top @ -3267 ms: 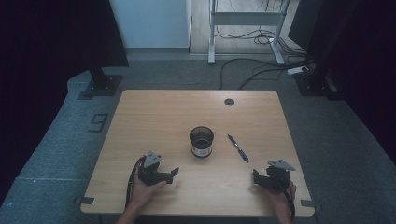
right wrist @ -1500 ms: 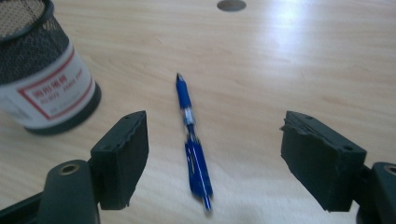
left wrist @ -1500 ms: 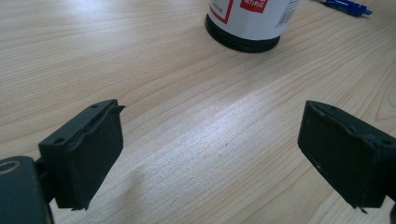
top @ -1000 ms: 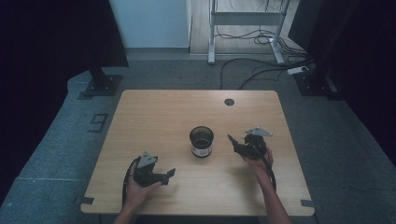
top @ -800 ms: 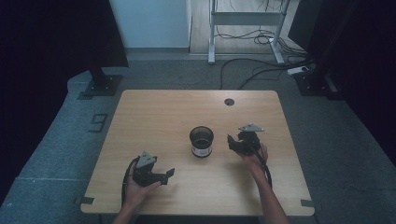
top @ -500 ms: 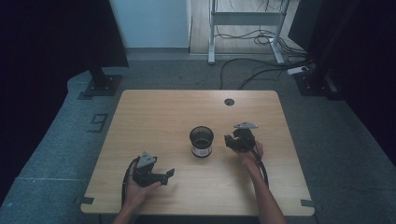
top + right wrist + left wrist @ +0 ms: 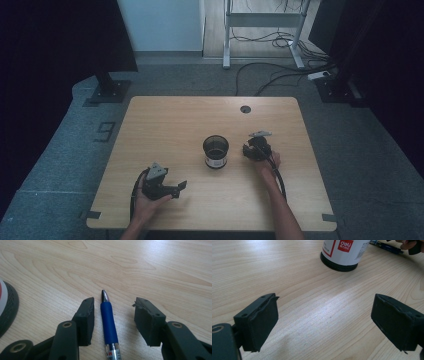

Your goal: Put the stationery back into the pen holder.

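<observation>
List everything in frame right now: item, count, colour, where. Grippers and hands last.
table: 1, light wood, centre of the high view, on grey floor.
pen holder: 1, black mesh cup with a white and red label, upright near the table's middle.
pen: 1, blue grip with a silver tip, lying flat on the table between the right gripper's jaws, right of the pen holder.
cable hole: 1, dark, far part of the table top.
floor cables: several, black, behind the table.
left gripper: 1, black, jaws wide apart, near-left of the table.
right gripper: 1, black, jaws open around the pen.
hands: 2, one holding each gripper.
</observation>
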The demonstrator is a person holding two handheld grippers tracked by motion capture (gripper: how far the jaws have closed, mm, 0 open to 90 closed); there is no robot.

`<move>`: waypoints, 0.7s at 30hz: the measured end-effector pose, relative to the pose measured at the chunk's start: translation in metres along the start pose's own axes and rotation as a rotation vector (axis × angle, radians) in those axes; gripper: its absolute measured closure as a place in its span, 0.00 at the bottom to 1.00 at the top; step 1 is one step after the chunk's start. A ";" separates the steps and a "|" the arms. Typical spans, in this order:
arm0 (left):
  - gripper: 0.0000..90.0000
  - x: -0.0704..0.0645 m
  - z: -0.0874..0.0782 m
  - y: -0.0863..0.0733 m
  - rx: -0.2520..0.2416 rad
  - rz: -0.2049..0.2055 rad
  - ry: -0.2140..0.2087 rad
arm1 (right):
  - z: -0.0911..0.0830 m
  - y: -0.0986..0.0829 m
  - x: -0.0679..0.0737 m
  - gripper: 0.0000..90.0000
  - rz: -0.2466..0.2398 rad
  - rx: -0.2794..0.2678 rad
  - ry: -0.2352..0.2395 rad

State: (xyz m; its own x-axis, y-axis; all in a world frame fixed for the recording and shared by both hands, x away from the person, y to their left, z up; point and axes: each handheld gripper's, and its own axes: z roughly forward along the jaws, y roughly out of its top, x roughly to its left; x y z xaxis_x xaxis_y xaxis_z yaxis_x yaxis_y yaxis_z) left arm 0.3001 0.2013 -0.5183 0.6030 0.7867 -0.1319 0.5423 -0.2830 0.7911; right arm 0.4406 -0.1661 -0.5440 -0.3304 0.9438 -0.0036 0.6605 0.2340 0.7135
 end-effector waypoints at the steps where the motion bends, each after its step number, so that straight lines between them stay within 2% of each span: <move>1: 0.08 0.000 0.000 0.000 0.000 0.000 0.000 | 0.000 0.000 0.000 0.58 0.000 -0.002 -0.001; 4: 0.09 0.000 -0.001 0.000 -0.004 -0.005 0.005 | 0.000 0.000 -0.001 0.63 -0.003 0.000 -0.009; 6: 0.09 0.001 -0.001 0.000 -0.006 -0.005 0.009 | -0.001 0.000 -0.002 0.69 0.019 0.005 0.008; 13: 0.09 -0.001 0.000 -0.001 -0.001 -0.003 0.007 | -0.003 -0.001 -0.003 0.76 0.020 0.010 0.010; 14: 0.09 -0.001 0.001 -0.001 0.000 -0.001 0.007 | -0.003 -0.001 -0.004 0.87 0.021 0.010 0.018; 18: 0.09 -0.001 0.001 -0.001 0.002 -0.004 0.007 | -0.004 -0.001 -0.005 0.87 0.016 0.013 0.030; 20: 0.09 0.000 0.001 -0.001 0.003 -0.005 0.009 | -0.005 -0.001 -0.007 0.88 0.020 0.021 0.047; 21: 0.10 0.000 0.000 -0.001 0.004 -0.008 0.007 | -0.011 -0.001 -0.009 0.88 0.021 0.002 0.067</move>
State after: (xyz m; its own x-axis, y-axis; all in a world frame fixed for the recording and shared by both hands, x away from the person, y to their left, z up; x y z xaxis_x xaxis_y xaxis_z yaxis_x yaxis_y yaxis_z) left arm 0.2999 0.2011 -0.5190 0.5948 0.7926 -0.1341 0.5492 -0.2789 0.7877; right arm 0.4352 -0.1777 -0.5370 -0.3610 0.9307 0.0585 0.6691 0.2149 0.7114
